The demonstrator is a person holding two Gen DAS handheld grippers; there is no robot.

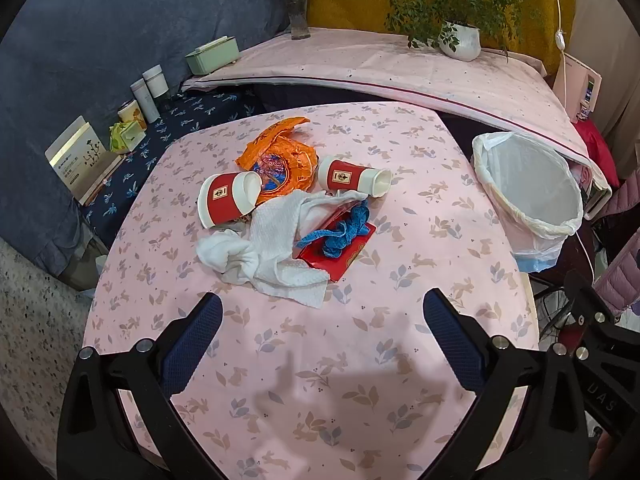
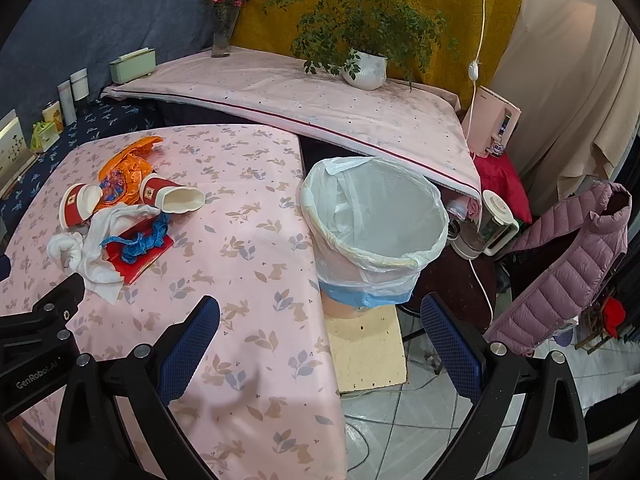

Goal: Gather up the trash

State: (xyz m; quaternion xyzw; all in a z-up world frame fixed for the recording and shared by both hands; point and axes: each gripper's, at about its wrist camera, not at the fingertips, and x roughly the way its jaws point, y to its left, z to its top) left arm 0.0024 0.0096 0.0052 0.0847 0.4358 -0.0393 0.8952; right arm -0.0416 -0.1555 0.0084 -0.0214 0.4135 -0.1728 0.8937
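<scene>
Soft even light, sharp centre, perhaps edge-warped.

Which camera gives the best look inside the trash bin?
The right wrist view: the trash bin sits near centre, showing its white liner and an empty-looking inside. The left wrist view has it at the right edge, more distorted, with less of the inside visible.

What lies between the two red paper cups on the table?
The crumpled orange wrapper lies between the left cup and the right cup, with white tissue just in front; the left wrist view shows it.
</scene>
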